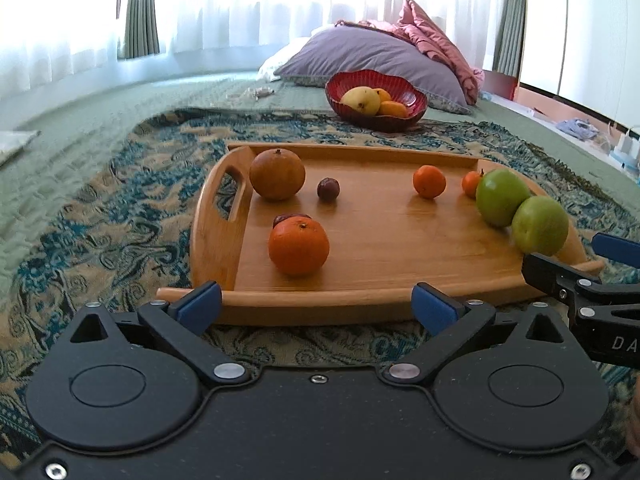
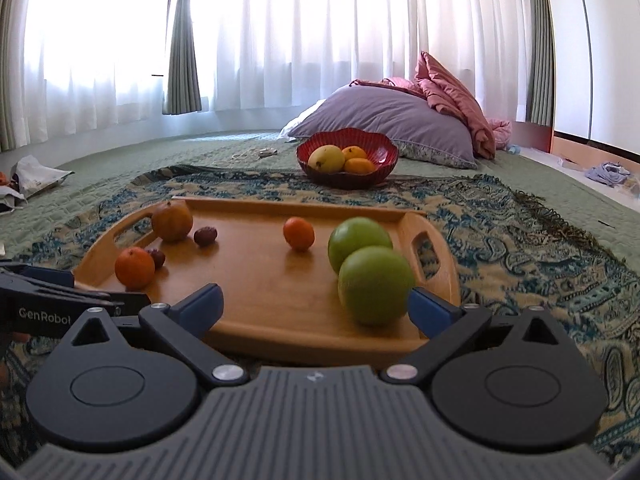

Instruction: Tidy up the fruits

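Observation:
A wooden tray [image 1: 216, 216] lies on the patterned blanket and holds loose fruit. On it are a large orange [image 1: 298, 246], a brown round fruit [image 1: 277, 174], a small dark fruit [image 1: 328, 189], a small tangerine [image 1: 429, 181] and two green apples [image 1: 502, 197]. My left gripper [image 1: 318, 308] stands open at the tray's near rim, just short of the orange. My right gripper [image 2: 316, 304] is open too. The nearer green apple [image 2: 376, 286] sits close by its right pad, with a wide gap to the left pad. Beyond the tray, a red bowl [image 2: 384, 148] holds yellow and orange fruit.
A purple pillow [image 2: 384, 120] and pink bedding [image 2: 452, 92] lie behind the bowl, in front of white curtains. A white bag [image 2: 36, 176] rests at the far left on the green quilt. The bed's edge falls off at the right [image 1: 560, 120].

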`<state>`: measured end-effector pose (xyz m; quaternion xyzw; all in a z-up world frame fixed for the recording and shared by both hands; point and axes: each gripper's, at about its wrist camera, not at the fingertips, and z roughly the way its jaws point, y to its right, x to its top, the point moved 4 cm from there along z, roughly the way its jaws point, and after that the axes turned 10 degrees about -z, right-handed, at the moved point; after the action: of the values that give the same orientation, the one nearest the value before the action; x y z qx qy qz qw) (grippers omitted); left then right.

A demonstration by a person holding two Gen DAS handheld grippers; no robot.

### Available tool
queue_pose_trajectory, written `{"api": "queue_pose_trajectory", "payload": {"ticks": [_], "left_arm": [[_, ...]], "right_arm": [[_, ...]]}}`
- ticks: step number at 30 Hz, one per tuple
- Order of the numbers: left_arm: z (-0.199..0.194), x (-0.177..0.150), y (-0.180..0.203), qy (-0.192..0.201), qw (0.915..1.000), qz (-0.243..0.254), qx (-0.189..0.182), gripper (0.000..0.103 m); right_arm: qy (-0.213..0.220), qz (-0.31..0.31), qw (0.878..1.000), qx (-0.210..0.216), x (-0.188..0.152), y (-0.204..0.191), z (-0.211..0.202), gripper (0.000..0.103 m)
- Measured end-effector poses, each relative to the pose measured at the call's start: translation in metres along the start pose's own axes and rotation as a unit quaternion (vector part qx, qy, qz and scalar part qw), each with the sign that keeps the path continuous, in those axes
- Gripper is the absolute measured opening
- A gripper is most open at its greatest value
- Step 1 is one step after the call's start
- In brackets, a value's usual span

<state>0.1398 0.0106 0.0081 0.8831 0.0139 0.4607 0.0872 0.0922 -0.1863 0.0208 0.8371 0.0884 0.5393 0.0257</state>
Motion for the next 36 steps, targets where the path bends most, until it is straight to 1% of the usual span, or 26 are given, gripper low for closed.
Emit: {"api": "queue_pose_trajectory", "payload": {"ticks": [2,4,8,12,21,26,28,33,36], "left_arm": [[-0.001,-0.004,0.001,0.004,0.9999,0.011,0.005,0.102],[-0.001,-0.008,0.002,0.003,0.9999,0.015,0.002,0.102],[0.001,-0.015,0.001,-0.006,0.9999,0.009,0.006,0.102],[0.006,-0.021,-0.001,-0.016,0.9998,0.001,0.01,0.102],[0.012,-0.025,-0.003,-0.022,0.9995,-0.007,0.022,0.103],[0.015,-0.027,-0.004,-0.023,0.9995,-0.005,0.024,0.103],[0.016,-0.028,-0.003,-0.024,0.9994,-0.004,0.025,0.103],[0.019,-0.028,-0.006,-0.027,0.9993,-0.013,0.02,0.103],[0.019,-0.028,-0.006,-0.024,0.9994,-0.012,0.021,0.103]], "right_arm": [[-0.001,-0.007,1.0,-0.009,-0.007,-0.001,0.001,0.103],[-0.007,-0.006,1.0,-0.014,-0.013,0.0,0.003,0.103],[-0.01,0.014,1.0,0.0,-0.019,0.004,0.005,0.103],[-0.02,0.013,1.0,0.002,-0.022,0.001,0.01,0.103],[-0.017,-0.036,0.999,-0.003,-0.028,-0.015,0.01,0.103],[-0.03,-0.048,0.998,0.01,-0.033,-0.021,0.011,0.103],[-0.049,-0.04,0.998,0.023,-0.036,-0.021,0.017,0.103],[-0.059,0.016,0.998,0.018,-0.041,-0.007,0.02,0.103],[-0.061,0.021,0.998,0.016,-0.043,-0.006,0.021,0.103]]}}
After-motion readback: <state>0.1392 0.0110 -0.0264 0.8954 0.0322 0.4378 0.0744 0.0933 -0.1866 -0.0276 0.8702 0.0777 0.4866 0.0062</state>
